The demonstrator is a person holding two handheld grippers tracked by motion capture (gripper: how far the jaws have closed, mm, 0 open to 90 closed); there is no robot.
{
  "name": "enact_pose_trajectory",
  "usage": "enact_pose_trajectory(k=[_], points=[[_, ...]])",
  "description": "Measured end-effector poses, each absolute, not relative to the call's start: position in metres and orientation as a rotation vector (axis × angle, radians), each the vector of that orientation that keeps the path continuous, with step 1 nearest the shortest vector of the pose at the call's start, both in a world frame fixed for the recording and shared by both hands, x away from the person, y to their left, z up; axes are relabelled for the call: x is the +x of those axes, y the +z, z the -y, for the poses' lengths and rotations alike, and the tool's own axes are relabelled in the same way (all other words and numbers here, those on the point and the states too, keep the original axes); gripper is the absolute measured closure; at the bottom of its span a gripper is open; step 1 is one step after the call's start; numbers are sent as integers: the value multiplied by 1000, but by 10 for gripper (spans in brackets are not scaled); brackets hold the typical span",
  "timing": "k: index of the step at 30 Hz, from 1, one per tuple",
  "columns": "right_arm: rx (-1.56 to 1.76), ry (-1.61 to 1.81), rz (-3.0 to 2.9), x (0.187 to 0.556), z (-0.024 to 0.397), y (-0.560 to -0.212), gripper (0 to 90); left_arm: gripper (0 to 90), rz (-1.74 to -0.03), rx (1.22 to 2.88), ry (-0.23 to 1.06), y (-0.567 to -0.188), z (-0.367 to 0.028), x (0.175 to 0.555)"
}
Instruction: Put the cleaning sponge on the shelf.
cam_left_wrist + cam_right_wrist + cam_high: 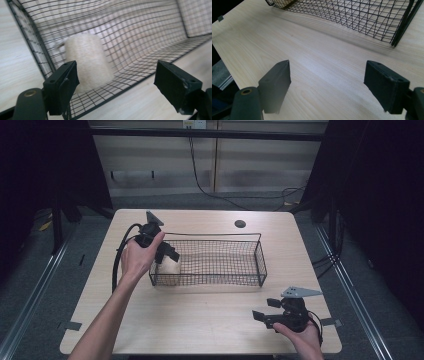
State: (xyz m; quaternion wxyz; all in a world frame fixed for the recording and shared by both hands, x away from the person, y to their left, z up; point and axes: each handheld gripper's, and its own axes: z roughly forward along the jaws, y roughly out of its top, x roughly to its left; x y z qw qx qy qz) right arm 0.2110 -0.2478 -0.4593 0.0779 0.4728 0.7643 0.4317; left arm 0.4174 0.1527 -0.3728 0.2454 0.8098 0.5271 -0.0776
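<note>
At the left of the high view the left hand (136, 260) holds the left gripper (169, 253) over the left end of the wire basket (260, 251), pointing down and to the right into it. Its jaws stand wide apart and grip nothing; in the left gripper view the cream roll (87, 62) lies beyond them on the mesh floor, clear of both pads, close to the basket's left wall. From above, the roll (169, 268) sits in the near left corner of the basket, just under the gripper. The basket lies lengthwise across the middle of the pale wooden surface (200, 320), with a small dark round hole (240, 224) in the surface past its far rim. At the near right, well apart from the basket, the right hand (304, 336) holds the right gripper (266, 309) low over bare wood, pointing left. Its jaws are also spread wide with nothing between them; the right gripper view shows only wood grain between the pads and the basket's near right corner (397, 35) farther off
</note>
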Motion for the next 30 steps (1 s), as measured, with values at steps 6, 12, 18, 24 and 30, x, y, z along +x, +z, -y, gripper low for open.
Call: enact_pose_trajectory(k=[6,12,18,24,30], points=[[1420,1291,-2287,211,248,-459,214,204,-1320,2232,-209,-367,-160,407],[1425,1292,-2285,211,248,-459,213,215,-1216,2282,-154,-361,-167,393],[1425,1290,-2282,211,248,-459,213,215,-1135,2256,-132,-360,-178,380],[1425,1287,-2283,211,248,-459,213,216,-1061,2212,-129,-360,-190,363],[1428,1287,-2280,211,248,-459,213,208,-1033,2138,-103,-365,-206,347]])
